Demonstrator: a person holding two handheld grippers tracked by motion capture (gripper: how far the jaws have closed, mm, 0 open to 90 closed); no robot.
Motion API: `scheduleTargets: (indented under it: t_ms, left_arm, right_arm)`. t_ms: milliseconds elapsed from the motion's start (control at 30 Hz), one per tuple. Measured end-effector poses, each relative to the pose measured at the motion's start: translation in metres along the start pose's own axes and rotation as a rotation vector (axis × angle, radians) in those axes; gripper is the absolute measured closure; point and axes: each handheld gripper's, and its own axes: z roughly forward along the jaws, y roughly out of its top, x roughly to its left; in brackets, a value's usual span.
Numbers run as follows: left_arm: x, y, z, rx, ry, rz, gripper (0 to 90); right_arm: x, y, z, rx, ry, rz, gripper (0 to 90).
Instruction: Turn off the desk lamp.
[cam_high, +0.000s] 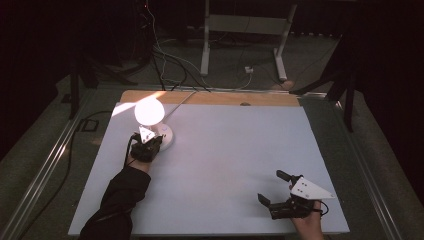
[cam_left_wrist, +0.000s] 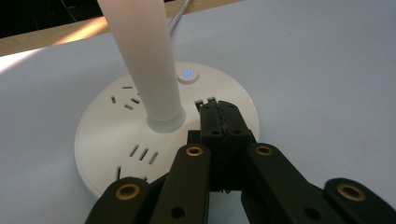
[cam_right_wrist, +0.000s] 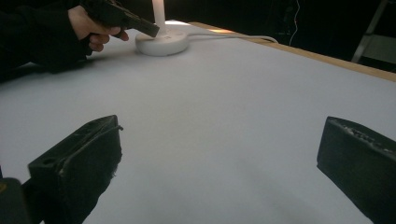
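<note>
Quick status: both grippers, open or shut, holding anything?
Left gripper: shut, empty, tips over the lamp base.
Right gripper: open, empty, above the table.

High view overhead facing forward, left gripper view close on lamp base (cam_left_wrist: 166, 135) (shared), right gripper view low, distant

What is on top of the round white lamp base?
On the lamp base stand the white stem, a button with a blue light and several socket slots. The left gripper, shut, covers part of the base's near side.

Left tongs (cam_left_wrist: 223, 122) closed together; right tongs (cam_right_wrist: 219, 163) spread wide.
</note>
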Motion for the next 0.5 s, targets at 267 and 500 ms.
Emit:
scheduleTargets:
  t_ms: [267,500]
  left_arm:
    - [0.0008,-0.0011,0.0014,0.003,-0.003,0.002,90.0]
    - [0.0008,-0.0010,0.0023,0.007,-0.005,0.014,90.0]
  right_arm:
    - [0.0000,-0.0002,0.0003,0.003,0.002,-0.001,0.0]
    - [0.0002,-0.0003,0.0005,0.005,0.003,0.001,0.0]
